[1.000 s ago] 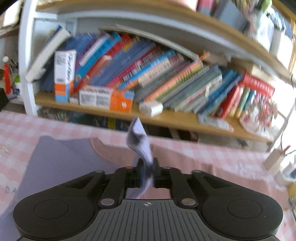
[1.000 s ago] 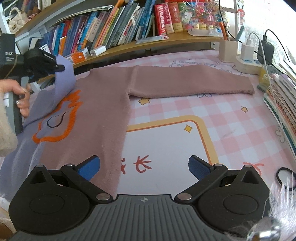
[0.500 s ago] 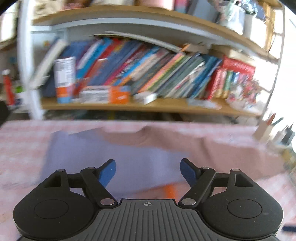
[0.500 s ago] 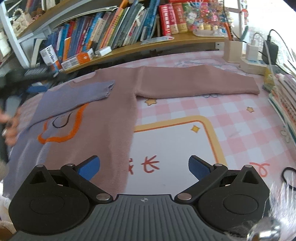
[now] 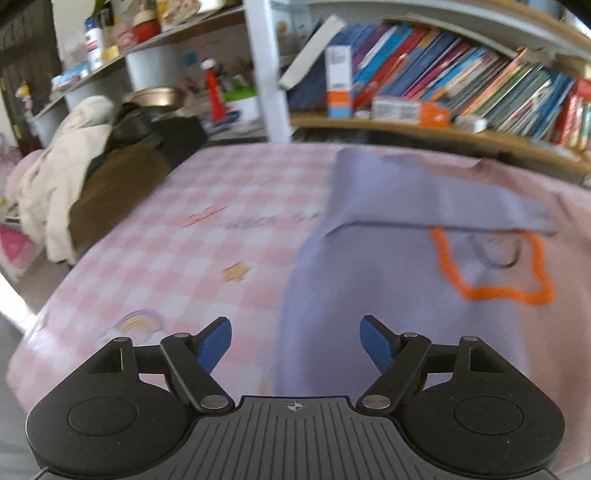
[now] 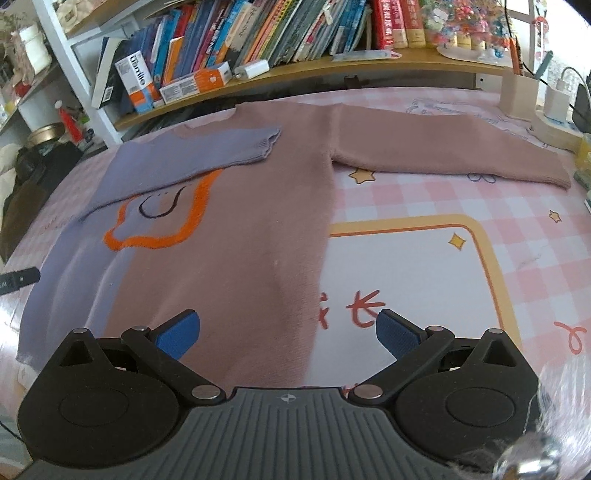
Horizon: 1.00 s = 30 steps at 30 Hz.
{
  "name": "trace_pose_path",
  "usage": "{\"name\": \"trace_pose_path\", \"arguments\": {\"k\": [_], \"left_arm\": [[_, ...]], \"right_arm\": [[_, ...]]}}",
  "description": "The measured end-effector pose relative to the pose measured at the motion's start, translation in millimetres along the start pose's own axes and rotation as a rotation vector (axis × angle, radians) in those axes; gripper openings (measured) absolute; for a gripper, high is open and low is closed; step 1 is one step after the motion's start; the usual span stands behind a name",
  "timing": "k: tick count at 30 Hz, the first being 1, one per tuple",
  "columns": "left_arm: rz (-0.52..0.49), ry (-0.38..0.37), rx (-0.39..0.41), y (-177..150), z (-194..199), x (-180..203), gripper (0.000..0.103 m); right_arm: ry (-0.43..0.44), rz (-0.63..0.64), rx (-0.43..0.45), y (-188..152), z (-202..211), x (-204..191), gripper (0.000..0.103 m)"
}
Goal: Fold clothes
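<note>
A: From the left wrist, what shows?

B: The left tongs [image 5: 295, 341] stand wide with nothing between the blue pads, hanging over the near left edge of the sweater [image 5: 406, 295]. The picture is blurred. The lilac sleeve [image 5: 436, 199] lies folded across the chest, above the orange outline [image 5: 491, 266]. The pink checked cloth on the counter [image 5: 177, 258] is bare to the left of it.

A: And the right wrist?

B: The right tongs [image 6: 288, 334] are also wide and empty, above the hem of the sweater [image 6: 258, 221]. It lies flat on the counter [image 6: 424, 277]. The lilac sleeve [image 6: 199, 155] is folded inward with its cuff near the neckline; the pink sleeve [image 6: 443, 144] stretches out straight to the right. Books [image 6: 258, 33] fill the shelf behind.
</note>
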<state>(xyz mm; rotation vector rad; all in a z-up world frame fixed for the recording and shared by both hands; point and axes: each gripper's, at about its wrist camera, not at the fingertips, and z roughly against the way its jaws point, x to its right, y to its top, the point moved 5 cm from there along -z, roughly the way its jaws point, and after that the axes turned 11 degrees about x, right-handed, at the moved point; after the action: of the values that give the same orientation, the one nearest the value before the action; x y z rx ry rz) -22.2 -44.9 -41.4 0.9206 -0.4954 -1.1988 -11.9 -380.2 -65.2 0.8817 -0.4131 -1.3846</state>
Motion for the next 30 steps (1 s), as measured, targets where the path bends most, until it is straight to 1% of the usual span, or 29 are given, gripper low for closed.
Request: {"name": "trace_pose_path", "arguments": {"k": [2, 4, 6, 8, 10, 13, 14, 15, 16, 17, 18, 19, 20, 21, 22, 23, 24, 25, 26, 28, 30], "left_arm": [[0.010, 0.016, -0.016, -2, -6, -10, 0.079], [0.027, 0.004, -0.026, -2, -13, -19, 0.079], [0.050, -0.024, -0.050, -4, -21, -27, 0.079], [0.078, -0.071, -0.087, -5, -31, -29, 0.079], [0.083, -0.102, -0.101, -4, -37, -29, 0.079], [0.087, -0.119, -0.110, -9, -41, -28, 0.079], [0.090, -0.123, -0.115, -10, -43, -29, 0.078], [0.090, -0.119, -0.121, -10, -45, -29, 0.078], [0.090, -0.115, -0.127, -11, -47, -30, 0.078], [0.095, -0.113, -0.133, -11, -49, -31, 0.072], [0.103, -0.123, -0.135, -11, -50, -32, 0.068], [0.110, -0.132, -0.133, -10, -52, -33, 0.065], [0.109, -0.135, -0.127, -9, -52, -33, 0.055], [0.111, -0.144, -0.124, -8, -53, -33, 0.049], [0.114, -0.157, -0.120, -6, -54, -33, 0.040], [0.115, -0.170, -0.119, -5, -55, -32, 0.030], [0.119, -0.190, -0.120, -4, -55, -31, 0.025], [0.122, -0.211, -0.121, -4, -56, -29, 0.015], [0.125, -0.228, -0.123, -4, -56, -28, 0.009], [0.140, -0.247, -0.124, -3, -57, -30, 0.006], [0.163, -0.252, -0.123, -3, -58, -35, 0.005]], "right_arm": [[0.000, 0.013, -0.003, -1, 1, -5, 0.100], [-0.005, 0.014, -0.004, -2, 2, -8, 0.099], [-0.019, 0.007, -0.007, -3, 2, -9, 0.094], [-0.042, -0.004, -0.014, -4, 3, -8, 0.094], [-0.060, -0.022, -0.022, -5, 4, -8, 0.092], [-0.076, -0.044, -0.038, -9, 3, -9, 0.083], [-0.082, -0.051, -0.044, -10, 2, -10, 0.078], [-0.090, -0.057, -0.047, -11, 2, -10, 0.076], [-0.099, -0.060, -0.048, -11, 2, -10, 0.071], [-0.109, -0.064, -0.049, -12, 1, -11, 0.068], [-0.119, -0.063, -0.049, -12, 1, -11, 0.063], [-0.129, -0.057, -0.049, -12, 1, -12, 0.060], [-0.136, -0.053, -0.048, -12, 1, -13, 0.051], [-0.141, -0.051, -0.046, -11, 1, -14, 0.042], [-0.144, -0.050, -0.044, -11, 1, -14, 0.039], [-0.147, -0.047, -0.043, -11, 0, -15, 0.032], [-0.151, -0.043, -0.042, -11, 0, -16, 0.024], [-0.153, -0.041, -0.041, -10, -1, -17, 0.021], [-0.149, -0.043, -0.039, -10, -2, -18, 0.017], [-0.141, -0.043, -0.035, -9, -3, -21, 0.014], [-0.135, -0.034, -0.028, -8, -4, -25, 0.013]]}}
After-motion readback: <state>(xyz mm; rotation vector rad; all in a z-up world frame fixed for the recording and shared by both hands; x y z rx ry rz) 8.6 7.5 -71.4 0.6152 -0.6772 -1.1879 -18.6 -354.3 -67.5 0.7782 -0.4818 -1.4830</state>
